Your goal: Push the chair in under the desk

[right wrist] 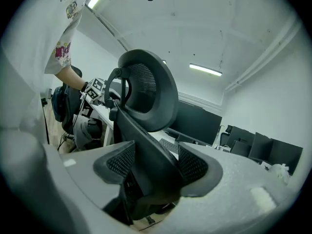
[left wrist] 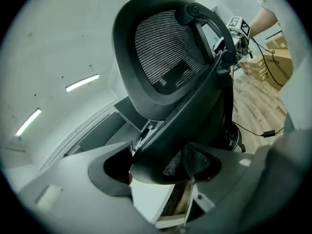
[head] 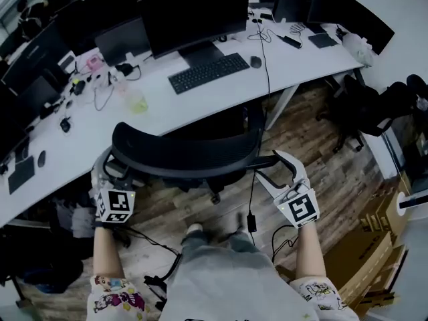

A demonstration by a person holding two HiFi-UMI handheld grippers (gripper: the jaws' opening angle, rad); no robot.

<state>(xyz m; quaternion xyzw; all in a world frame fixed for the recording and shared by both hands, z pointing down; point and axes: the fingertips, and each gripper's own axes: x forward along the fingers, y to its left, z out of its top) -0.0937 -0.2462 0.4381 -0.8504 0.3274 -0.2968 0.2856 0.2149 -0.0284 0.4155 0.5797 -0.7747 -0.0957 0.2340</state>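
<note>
Pushing is under way. The black mesh-backed office chair [head: 187,154] stands close against the white tabletop [head: 301,62], its seat seemingly partly beneath. The left gripper [head: 110,172] and right gripper [head: 282,171], fingers spread wide, each clamp 1 side of its back frame. The next move probably calls for a straight, even shove from both.

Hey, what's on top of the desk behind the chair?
A black keyboard, a mouse and a monitor sit on the white desk. The chair covers the desk's near edge, so anything there or beneath is hidden.
</note>
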